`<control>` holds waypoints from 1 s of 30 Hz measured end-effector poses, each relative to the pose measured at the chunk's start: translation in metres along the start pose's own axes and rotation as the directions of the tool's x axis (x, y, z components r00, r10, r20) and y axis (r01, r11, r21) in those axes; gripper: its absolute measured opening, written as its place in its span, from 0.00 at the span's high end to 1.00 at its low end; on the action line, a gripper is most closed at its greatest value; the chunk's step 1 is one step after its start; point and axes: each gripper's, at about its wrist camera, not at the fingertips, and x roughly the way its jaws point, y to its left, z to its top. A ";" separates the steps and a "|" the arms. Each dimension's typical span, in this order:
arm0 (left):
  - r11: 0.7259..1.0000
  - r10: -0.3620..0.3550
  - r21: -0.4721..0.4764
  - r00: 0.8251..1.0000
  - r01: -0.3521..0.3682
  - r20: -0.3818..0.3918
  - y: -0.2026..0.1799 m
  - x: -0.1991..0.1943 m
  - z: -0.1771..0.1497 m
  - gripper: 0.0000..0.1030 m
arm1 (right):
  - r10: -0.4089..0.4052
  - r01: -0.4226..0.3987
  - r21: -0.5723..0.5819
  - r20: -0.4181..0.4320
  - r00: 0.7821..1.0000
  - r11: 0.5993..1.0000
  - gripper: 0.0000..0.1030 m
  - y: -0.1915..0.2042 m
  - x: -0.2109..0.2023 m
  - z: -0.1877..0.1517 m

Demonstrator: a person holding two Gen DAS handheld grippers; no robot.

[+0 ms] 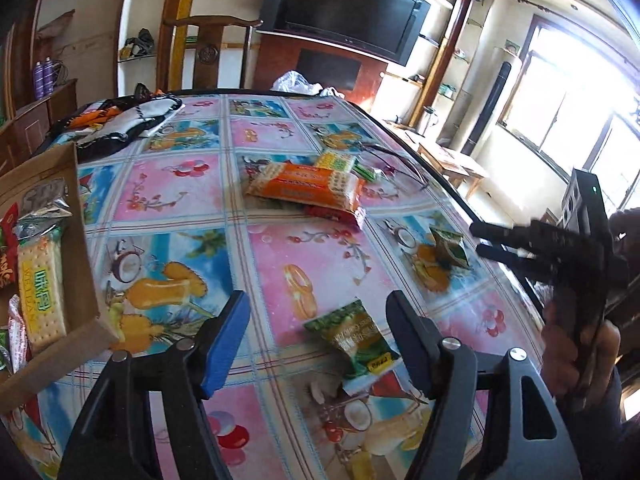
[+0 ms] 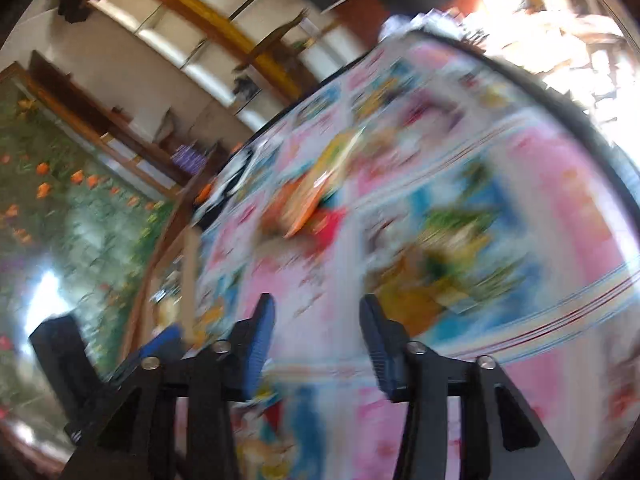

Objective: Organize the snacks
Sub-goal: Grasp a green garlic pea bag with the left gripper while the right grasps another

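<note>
1. Snacks lie loose on a table [image 1: 256, 240] covered in a bright fruit-patterned cloth; several others are already collected in a cardboard box [image 1: 86, 280] at the far left, among them a long cracker pack [image 1: 40, 292] resting against the box's near wall.
2. Just right of the box, the left gripper [image 1: 316, 332] hovers low over the cloth with its jaws spread wide and holding nothing.
3. Between those jaws, closer to the right-hand finger, lies a small green snack packet [image 1: 356, 340], flat on the cloth and angled.
4. Farther back, near the table's middle, an orange biscuit pack [image 1: 308, 188] rests on top of a red packet [image 1: 340, 214].
5. Toward the right edge, a small green pouch [image 1: 450, 248] sits just beside the tips of the right gripper [image 1: 482, 240]; in the left wrist view its jaws look nearly together with nothing between them.
6. The right wrist view is heavily motion-blurred, though its jaws appear parted and empty there.
7. Likely the step in hand is picking up the green packet: centring the jaws over its middle, lowering until the pads reach the cloth, then closing gently would avoid crushing the contents.
</note>
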 end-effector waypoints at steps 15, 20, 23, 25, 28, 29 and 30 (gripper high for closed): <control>0.997 0.075 0.023 0.982 -0.072 -0.173 -0.031 0.036 -0.020 0.17 | -0.319 0.305 -0.237 -0.025 0.947 0.923 0.35 0.002 0.046 0.015; 0.991 0.125 0.071 0.978 -0.115 -0.166 -0.042 0.052 -0.021 0.35 | -0.344 0.335 -0.236 0.003 0.939 0.912 0.61 -0.001 0.047 0.015; 0.979 0.188 0.108 0.970 -0.172 -0.153 -0.043 0.063 -0.022 0.57 | -0.323 0.316 -0.234 0.012 0.946 0.919 0.63 -0.004 0.043 0.013; 0.981 0.181 0.100 0.971 -0.167 -0.155 -0.040 0.064 -0.018 0.63 | -0.327 0.322 -0.253 0.026 0.945 0.912 0.63 -0.002 0.042 0.010; 0.986 0.160 0.076 0.975 -0.150 -0.156 -0.032 0.067 -0.011 0.64 | -0.339 0.333 -0.297 0.031 0.940 0.895 0.63 0.004 0.045 0.006; 0.984 0.167 0.082 0.974 -0.156 -0.153 -0.031 0.069 -0.009 0.64 | -0.337 0.330 -0.299 0.030 0.941 0.895 0.63 0.004 0.045 0.005; 0.983 0.175 0.085 0.973 -0.164 -0.149 -0.029 0.071 -0.007 0.65 | -0.337 0.331 -0.300 0.030 0.941 0.895 0.63 0.005 0.045 0.005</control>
